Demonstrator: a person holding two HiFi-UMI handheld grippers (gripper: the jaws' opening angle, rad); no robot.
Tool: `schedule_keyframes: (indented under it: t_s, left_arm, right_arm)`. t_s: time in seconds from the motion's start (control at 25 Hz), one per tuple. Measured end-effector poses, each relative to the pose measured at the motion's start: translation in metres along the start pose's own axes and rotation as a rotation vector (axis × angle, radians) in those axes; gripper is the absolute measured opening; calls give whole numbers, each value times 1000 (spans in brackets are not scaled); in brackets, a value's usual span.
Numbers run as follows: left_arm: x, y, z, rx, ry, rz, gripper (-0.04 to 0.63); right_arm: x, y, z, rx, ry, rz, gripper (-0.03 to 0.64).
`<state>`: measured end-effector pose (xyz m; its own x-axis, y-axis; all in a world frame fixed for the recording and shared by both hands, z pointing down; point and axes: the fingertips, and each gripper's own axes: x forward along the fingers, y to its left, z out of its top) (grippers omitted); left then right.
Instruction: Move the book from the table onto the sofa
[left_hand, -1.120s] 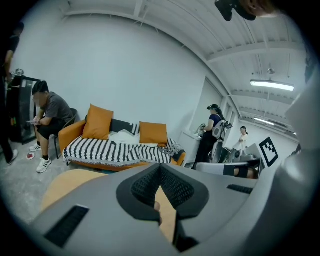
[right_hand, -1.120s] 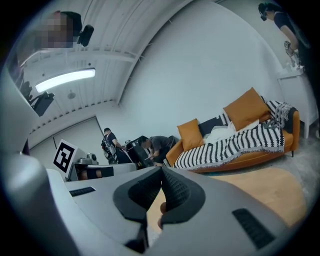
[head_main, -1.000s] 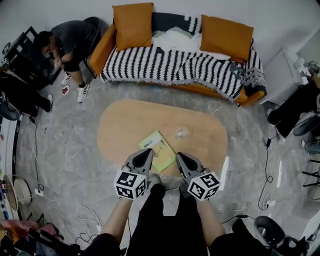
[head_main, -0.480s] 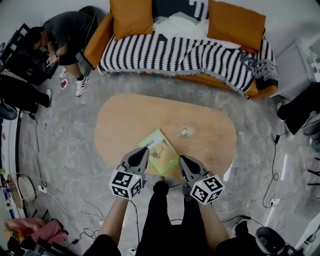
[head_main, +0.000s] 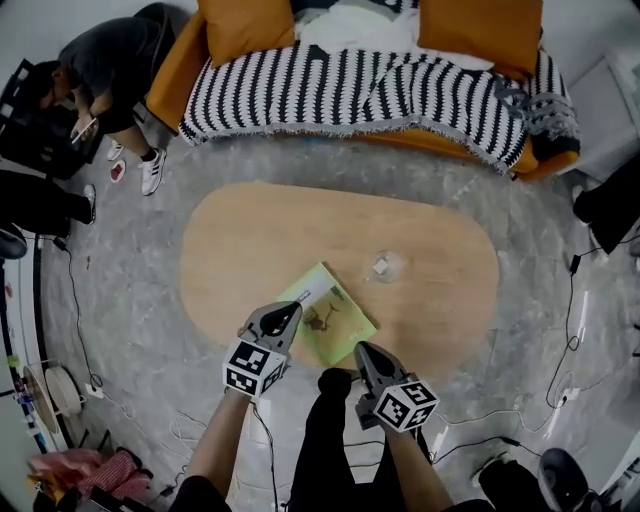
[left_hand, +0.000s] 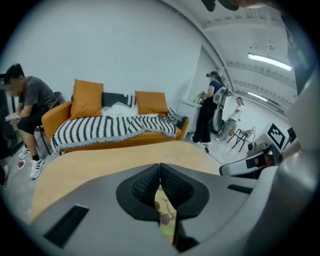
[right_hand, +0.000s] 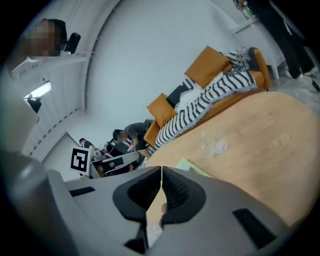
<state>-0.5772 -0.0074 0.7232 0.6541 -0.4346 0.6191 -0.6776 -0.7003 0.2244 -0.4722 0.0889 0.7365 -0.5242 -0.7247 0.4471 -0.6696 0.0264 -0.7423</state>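
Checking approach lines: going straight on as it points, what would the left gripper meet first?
Probably the book on the table, just ahead of the left gripper, jaws shut; depth is unclear.

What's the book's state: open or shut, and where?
Shut. The book lies flat on the table, near the person's edge, with its green cover up and no pages spread.

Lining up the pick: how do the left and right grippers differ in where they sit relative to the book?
In the head view, the left gripper's tip overlaps the book's left corner. The right gripper's tip sits at the book's near right edge, by the table's rim. The left gripper reaches farther over the table than the right gripper. Both are shut and empty.
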Motion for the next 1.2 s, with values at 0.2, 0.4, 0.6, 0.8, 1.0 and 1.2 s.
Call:
schedule_keyframes:
  t_s: [0.2,0.4,0.6,0.8,1.0,1.2]
  left_arm:
    - [44,26,-54,53,123,-83,17]
    - [77,46,-95,112,221,-157,17]
    - [92,64,-118,137,301,-219,56]
    - [105,76,-128,143,378,-264,119]
    - [117,81,-139,99,447,-334,154]
    - [125,82,-154,60,505,-381,160]
  right_arm:
    - [22,-53,-47,147,-7,-93,25]
    - [37,-86,-82,251,-12,-129,26]
    - [44,-102,-102,288,-4,-168,45]
    - [39,-117,-117,336,-1,-229,97]
    - [43,-134,-128,395,1,-271,138]
    - [59,-145,-135,441,11,-257,138]
